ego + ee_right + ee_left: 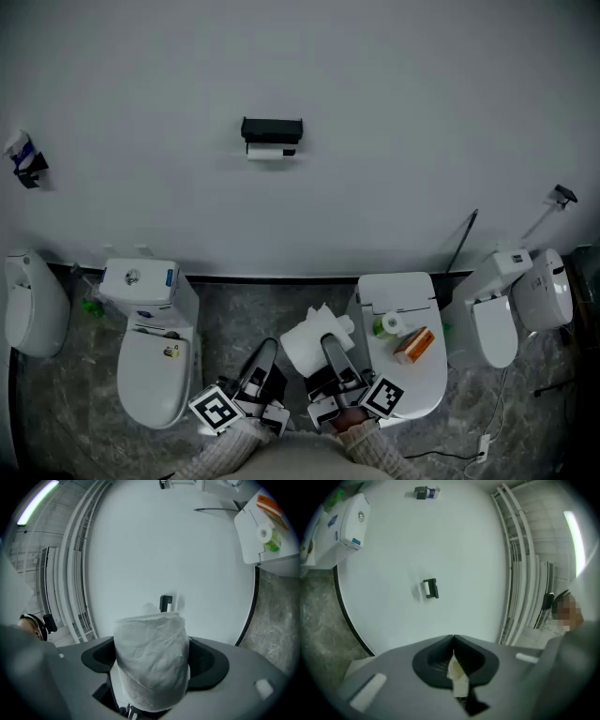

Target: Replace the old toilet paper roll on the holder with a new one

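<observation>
The new toilet paper roll (152,663) is gripped in the right tongs (154,645). The jaws are spread wide around it and pressed against its two sides. The roll is held upright between them, and its crumpled upper edge stands out past the jaw tips. In the head view the same roll (307,345) is seen at the front end of the right tongs (330,345), just beside the left tongs (267,349) and to their right.

The jaws of the left tongs (453,640) are brought fully together. A small pale scrap (457,677) is seen at the seam between them; whether it is pinched there cannot be told.

The holder (272,127) is fixed to the wall ahead of both tongs, above them and well apart from them, with the old roll (270,151) hung just beneath its dark cover. It is framed straight ahead in the left gripper view (431,588). In the right gripper view it is seen just over the top of the held roll (166,603)
</observation>
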The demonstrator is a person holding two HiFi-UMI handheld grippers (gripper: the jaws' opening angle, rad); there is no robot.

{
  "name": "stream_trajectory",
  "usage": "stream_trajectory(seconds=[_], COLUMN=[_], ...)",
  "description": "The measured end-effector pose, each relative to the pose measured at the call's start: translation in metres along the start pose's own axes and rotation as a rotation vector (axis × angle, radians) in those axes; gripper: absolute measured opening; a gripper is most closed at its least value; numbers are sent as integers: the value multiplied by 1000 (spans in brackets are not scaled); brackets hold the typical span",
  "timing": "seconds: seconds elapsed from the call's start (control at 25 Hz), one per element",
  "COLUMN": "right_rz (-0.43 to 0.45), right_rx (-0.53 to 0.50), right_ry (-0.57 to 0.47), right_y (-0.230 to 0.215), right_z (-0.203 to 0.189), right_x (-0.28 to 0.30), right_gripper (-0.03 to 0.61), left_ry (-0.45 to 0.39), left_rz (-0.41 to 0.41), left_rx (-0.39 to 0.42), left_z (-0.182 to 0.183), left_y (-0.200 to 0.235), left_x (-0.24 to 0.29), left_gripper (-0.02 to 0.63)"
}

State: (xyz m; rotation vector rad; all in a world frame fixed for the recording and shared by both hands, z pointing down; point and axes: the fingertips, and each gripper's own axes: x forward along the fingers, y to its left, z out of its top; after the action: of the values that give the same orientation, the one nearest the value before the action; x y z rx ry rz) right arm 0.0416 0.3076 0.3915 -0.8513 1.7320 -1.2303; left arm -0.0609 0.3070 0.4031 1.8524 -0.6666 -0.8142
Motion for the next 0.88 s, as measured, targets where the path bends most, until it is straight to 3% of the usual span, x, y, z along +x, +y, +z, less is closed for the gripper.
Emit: stream_trajectory(seconds=[0.44,0.88], right_rz=[-16,4], right_rx=[28,-7], right_ry=[-12,-76], right_y=[-40,-68], right_z=[34,103], right_x=[56,200], right_gripper=[443,443], left_ry=[-10,39], left_rz=[18,-27], left_rx=[-24,5], left_z=[33,138], left_y=[42,88], left_x=[55,182], left_gripper=[6,6])
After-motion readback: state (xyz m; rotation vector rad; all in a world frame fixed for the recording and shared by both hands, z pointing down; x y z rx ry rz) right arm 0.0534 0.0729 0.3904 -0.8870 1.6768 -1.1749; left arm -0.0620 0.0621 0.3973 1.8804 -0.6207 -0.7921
